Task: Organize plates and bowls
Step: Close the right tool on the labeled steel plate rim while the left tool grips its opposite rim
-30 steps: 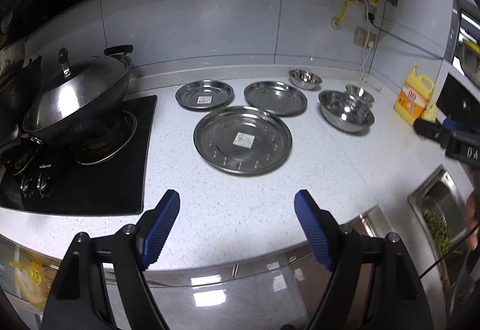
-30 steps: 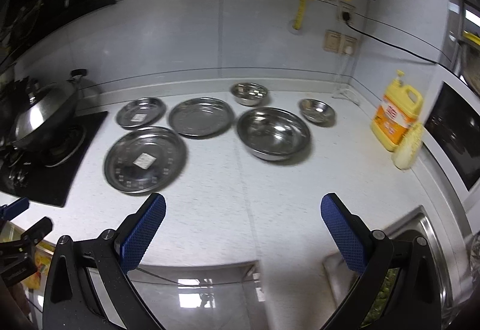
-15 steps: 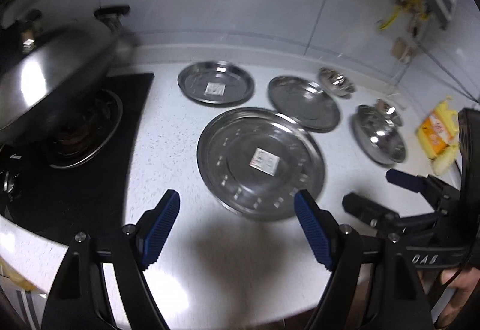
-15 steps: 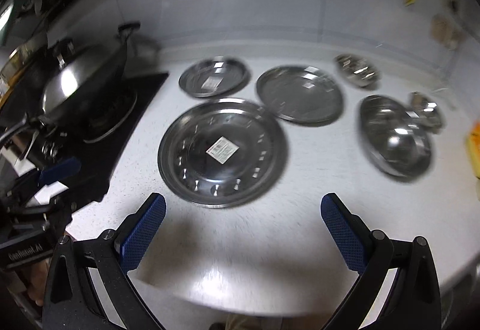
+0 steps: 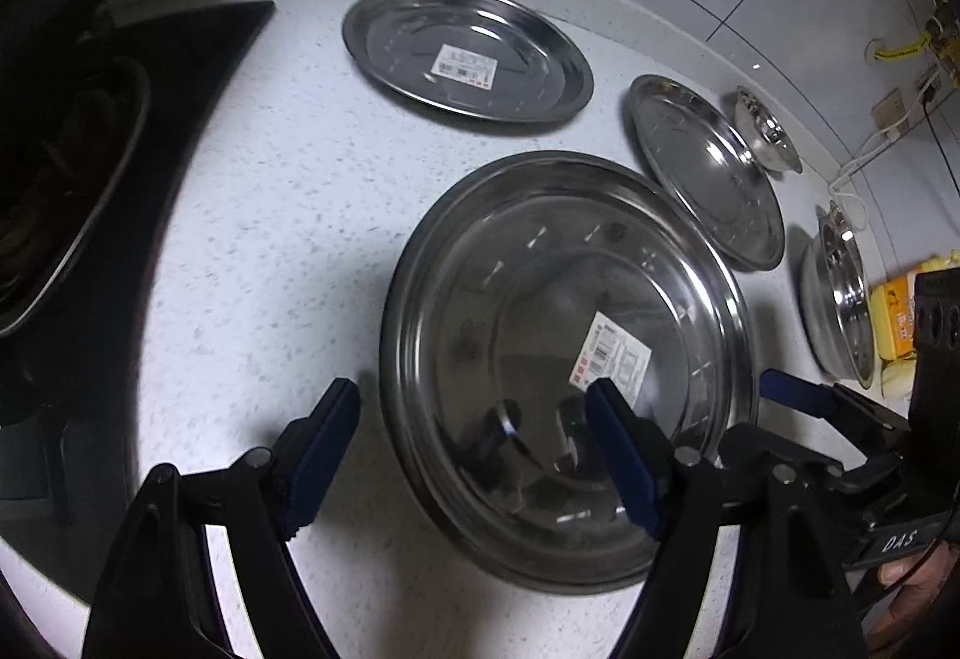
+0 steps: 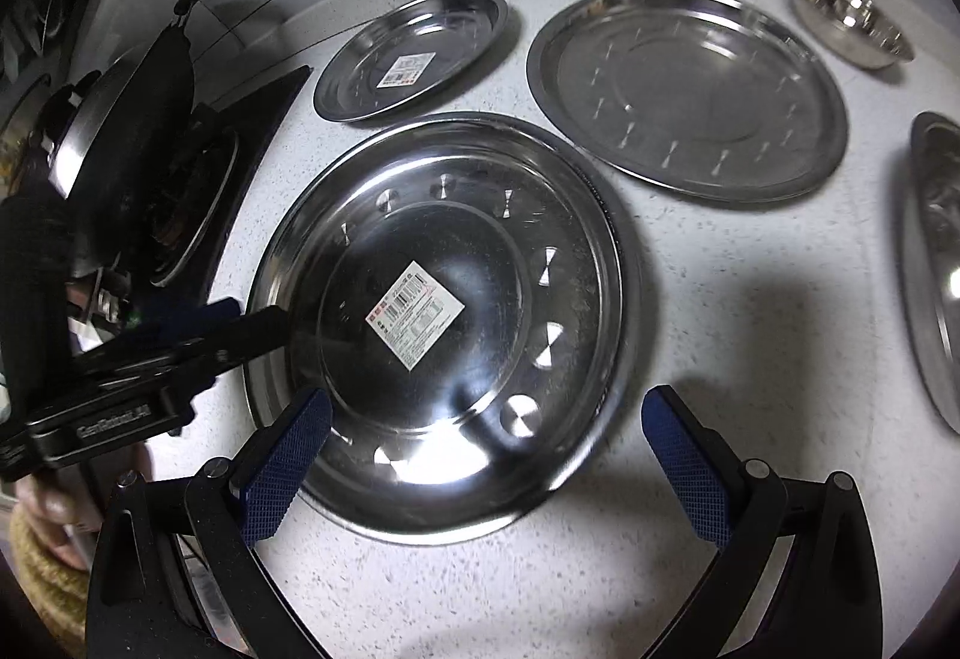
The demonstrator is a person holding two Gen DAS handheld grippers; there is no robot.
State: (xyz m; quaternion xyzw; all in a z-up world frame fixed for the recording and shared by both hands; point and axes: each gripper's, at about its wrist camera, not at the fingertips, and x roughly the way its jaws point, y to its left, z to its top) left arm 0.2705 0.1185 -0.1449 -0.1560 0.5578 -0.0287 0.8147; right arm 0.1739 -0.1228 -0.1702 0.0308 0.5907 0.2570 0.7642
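My left gripper [image 5: 474, 455] gapes over the near left rim of the big plate [image 5: 540, 311], my right gripper [image 6: 486, 455] gapes at its near edge. The plate lies flat on the counter [image 6: 720, 359], two smaller plates [image 6: 414, 53] [image 6: 690, 89] behind.

Black gripper frames, silver screws, blue cross-hatched fingers [image 6: 282, 470], white lettering on bodies.

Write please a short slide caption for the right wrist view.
Both open grippers, right and left, close in on the large steel plate on the counter.
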